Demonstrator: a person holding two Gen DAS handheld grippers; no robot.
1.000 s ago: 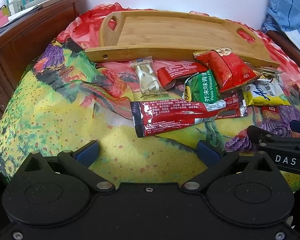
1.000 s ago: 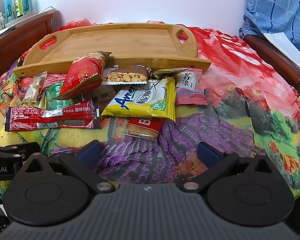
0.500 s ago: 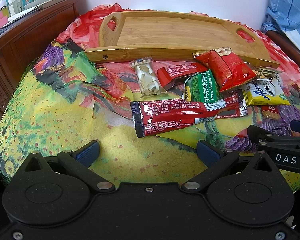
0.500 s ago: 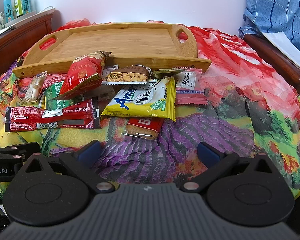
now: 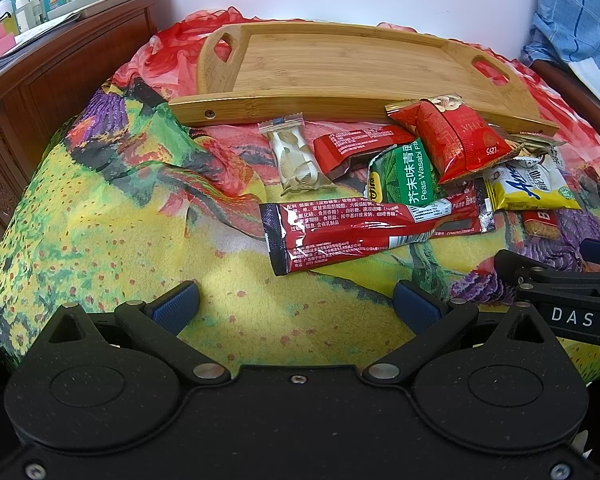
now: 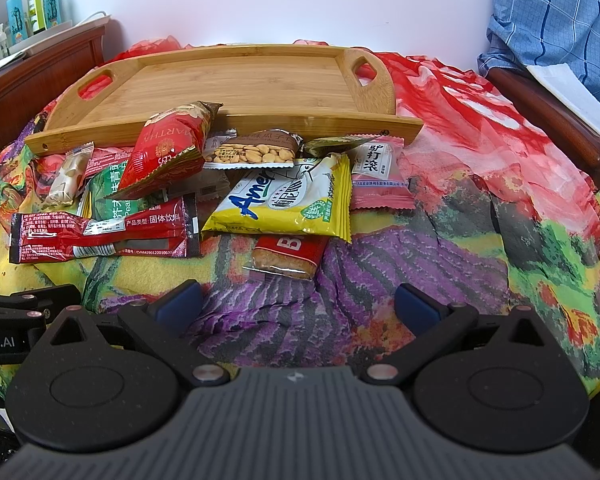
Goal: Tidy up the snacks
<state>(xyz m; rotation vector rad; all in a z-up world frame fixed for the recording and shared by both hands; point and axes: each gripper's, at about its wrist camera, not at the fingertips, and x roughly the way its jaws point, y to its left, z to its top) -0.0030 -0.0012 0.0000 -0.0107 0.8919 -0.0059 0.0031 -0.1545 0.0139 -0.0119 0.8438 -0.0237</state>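
A bamboo tray (image 5: 340, 68) lies on the bed, also in the right wrist view (image 6: 240, 84), with nothing in it. Several snack packets lie in a heap in front of it: a long red sachet (image 5: 364, 232) (image 6: 100, 232), a green wasabi-pea bag (image 5: 404, 178), a red nut bag (image 5: 456, 140) (image 6: 164, 148), a white candy (image 5: 296, 156), a yellow biscuit pack (image 6: 284, 204) (image 5: 532, 188), a pink packet (image 6: 376, 176), a peanut pack (image 6: 252, 154) and a red-labelled cracker (image 6: 288, 254). My left gripper (image 5: 296, 304) is open and empty before the long sachet. My right gripper (image 6: 296, 304) is open and empty before the cracker.
The bed has a bright floral blanket (image 5: 100, 220). A dark wooden cabinet (image 5: 40, 80) with bottles stands at the left. A wooden bed frame (image 6: 560, 112) with blue checked cloth (image 6: 560, 20) is at the right. The right gripper's side (image 5: 560, 292) shows in the left wrist view.
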